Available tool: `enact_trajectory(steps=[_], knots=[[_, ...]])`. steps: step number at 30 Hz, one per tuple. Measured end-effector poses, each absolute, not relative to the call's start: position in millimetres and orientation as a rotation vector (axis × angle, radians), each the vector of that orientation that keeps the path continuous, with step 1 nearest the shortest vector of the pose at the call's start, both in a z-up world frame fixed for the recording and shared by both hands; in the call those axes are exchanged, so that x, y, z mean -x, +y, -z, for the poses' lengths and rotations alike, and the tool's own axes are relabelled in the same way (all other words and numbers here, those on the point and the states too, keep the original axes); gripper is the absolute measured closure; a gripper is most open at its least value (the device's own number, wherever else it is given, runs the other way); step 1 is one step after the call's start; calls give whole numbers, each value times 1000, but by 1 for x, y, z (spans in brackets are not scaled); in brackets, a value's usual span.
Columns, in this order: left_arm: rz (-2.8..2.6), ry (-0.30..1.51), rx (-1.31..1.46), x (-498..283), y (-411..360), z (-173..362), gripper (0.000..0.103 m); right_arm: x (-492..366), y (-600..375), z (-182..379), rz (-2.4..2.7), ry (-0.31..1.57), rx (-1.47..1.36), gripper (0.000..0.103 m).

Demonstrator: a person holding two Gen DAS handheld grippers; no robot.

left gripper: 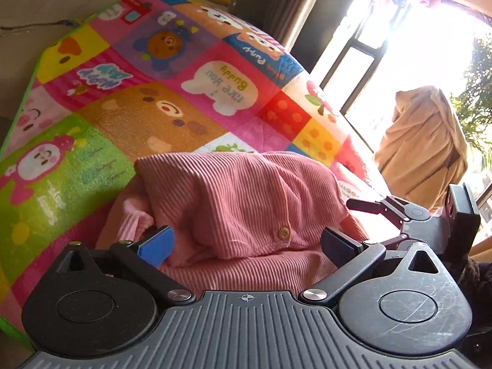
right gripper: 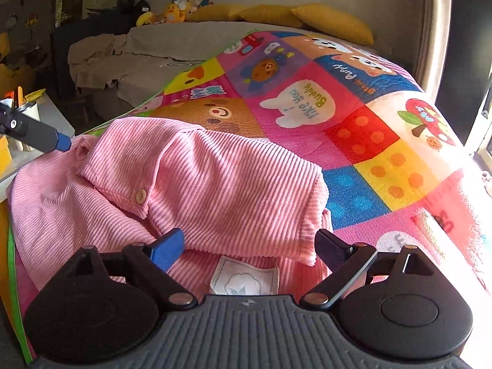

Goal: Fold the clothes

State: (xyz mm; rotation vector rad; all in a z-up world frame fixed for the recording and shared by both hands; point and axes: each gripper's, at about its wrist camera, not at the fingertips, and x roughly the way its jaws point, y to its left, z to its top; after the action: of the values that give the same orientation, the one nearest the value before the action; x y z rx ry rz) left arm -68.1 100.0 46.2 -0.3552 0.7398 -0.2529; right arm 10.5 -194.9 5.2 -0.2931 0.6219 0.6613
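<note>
The pink ribbed corduroy garment with wooden buttons [left gripper: 246, 203] lies directly ahead of both tools on the bright patchwork cartoon-print play mat [left gripper: 129, 92] that covers the bed. The left hand-held gripper [left gripper: 247, 246] has its jaws spread wide with nothing between them, the fabric bunched just beyond and beneath its blue-padded finger [left gripper: 156, 246]. The right hand-held gripper [right gripper: 249, 246] is likewise spread and empty, poised over the near edge of the garment, where a white sewn-in label [right gripper: 244, 276] shows just in front of its body. In the right wrist view the left tool's fingertip reaches in from the far left, close to or touching the garment's far corner; which, I cannot tell.

As a judgement, the fold is partly done. One flap already lies doubled over the body of the garment, a wooden button [right gripper: 140, 196] sitting on the overlapped edge, but the shape is lumpy and uneven, with loose cloth trailing to the left of the right tool. Squaring the edges and at least one more fold seem left. Yellow pillows [right gripper: 307, 18] lie far ahead at the head of the bed.
</note>
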Motion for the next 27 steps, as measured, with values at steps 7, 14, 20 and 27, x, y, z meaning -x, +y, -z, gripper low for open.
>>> enact_trajectory(steps=[7,14,20,27], knots=[[18,884,202,58,76,-16,0,-13,-203,10,-652,691,182,5],[-22,889,142,58,66,-14,0,-13,-202,18,-674,728,143,0],[-65,900,51,56,51,-10,0,-12,-201,19,-681,737,140,0],[-81,910,59,54,50,-11,0,-7,-195,20,-673,741,186,0]])
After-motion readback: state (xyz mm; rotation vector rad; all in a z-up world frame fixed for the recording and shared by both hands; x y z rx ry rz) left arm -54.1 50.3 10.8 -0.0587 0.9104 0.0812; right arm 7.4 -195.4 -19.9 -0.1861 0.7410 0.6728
